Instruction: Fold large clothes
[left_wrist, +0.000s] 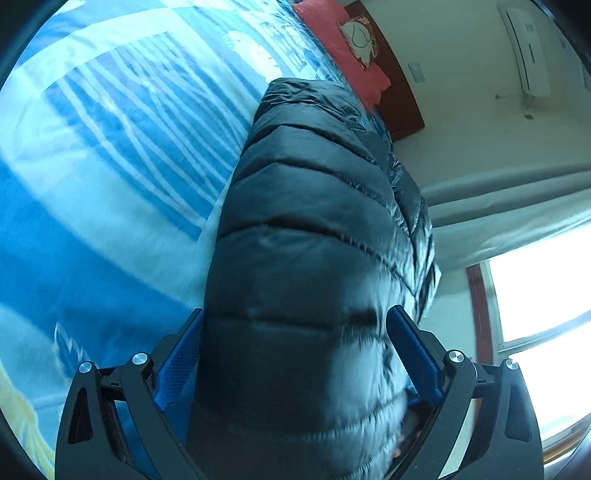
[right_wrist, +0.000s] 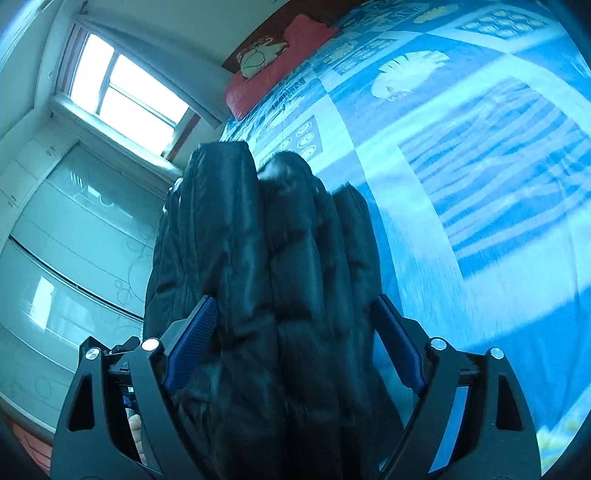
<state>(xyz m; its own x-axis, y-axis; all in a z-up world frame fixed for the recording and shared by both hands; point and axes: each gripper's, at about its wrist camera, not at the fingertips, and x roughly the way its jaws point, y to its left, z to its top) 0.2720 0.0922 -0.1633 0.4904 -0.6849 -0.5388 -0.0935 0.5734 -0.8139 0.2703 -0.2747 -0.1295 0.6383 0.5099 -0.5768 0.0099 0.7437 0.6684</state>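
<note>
A dark quilted puffer jacket (left_wrist: 306, 236) lies on a blue and white patterned bed cover (left_wrist: 110, 147). My left gripper (left_wrist: 295, 328) has its blue-padded fingers (left_wrist: 413, 350) on either side of a thick bundle of the jacket, gripping it. In the right wrist view the jacket (right_wrist: 277, 258) is bunched in several folds, and my right gripper (right_wrist: 295, 314) clamps that bundle between its blue pads (right_wrist: 192, 339). The bed cover (right_wrist: 480, 184) spreads to the right. The jacket fills both jaws, so its lower part is hidden.
A red pillow (left_wrist: 340, 44) with a white soft toy (right_wrist: 258, 55) lies at the head of the bed by a brown headboard (left_wrist: 402, 96). A bright window (right_wrist: 125, 92), a glass-fronted wardrobe (right_wrist: 74, 258) and a wall air conditioner (left_wrist: 524, 48) surround the bed.
</note>
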